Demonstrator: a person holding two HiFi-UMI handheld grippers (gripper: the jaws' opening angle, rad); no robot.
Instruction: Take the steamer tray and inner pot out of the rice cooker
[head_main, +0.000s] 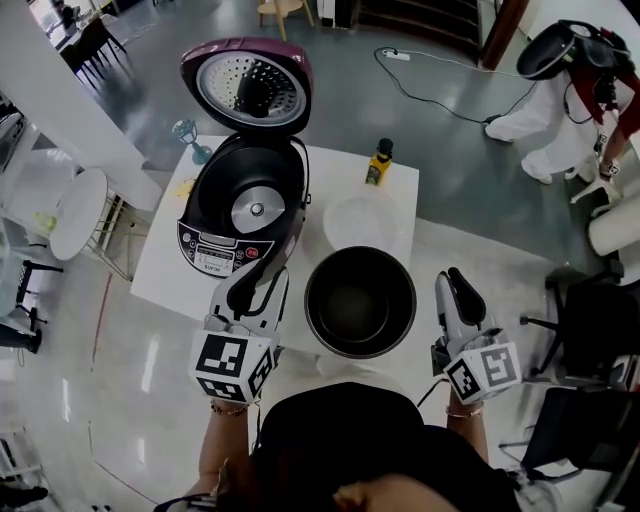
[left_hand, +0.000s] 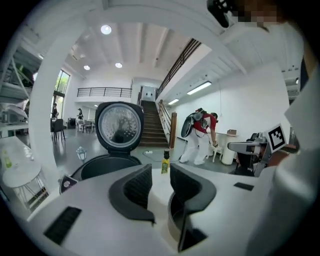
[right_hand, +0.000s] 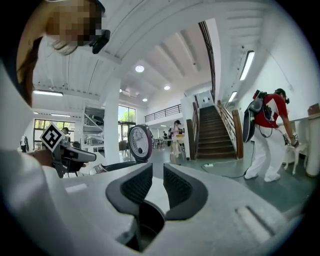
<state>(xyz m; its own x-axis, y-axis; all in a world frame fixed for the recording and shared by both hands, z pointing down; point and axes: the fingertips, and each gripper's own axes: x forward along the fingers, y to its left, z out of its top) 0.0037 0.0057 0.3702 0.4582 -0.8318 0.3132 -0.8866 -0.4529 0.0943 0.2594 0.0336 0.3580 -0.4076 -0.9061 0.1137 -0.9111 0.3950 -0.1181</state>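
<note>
Black inner pot (head_main: 360, 300): set on the white counter (head_main: 165, 265) at lower centre of the frame, between both grippers.
Pale steamer tray (head_main: 362, 222): laid on the counter just above the pot, right of the rice cooker (head_main: 245, 200).
Purple cooker lid: raised, heating plate exposed.
Fingers, left gripper (head_main: 245, 288): narrowly parted, nothing held.
Fingers, right gripper (head_main: 462, 295): narrowly parted, nothing held.

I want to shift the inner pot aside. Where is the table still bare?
Bare: the strip of table left of the rice cooker, and the back patch between the rice cooker and the bottle. Crowded: the right half, where the steamer tray and the inner pot sit close together.
</note>
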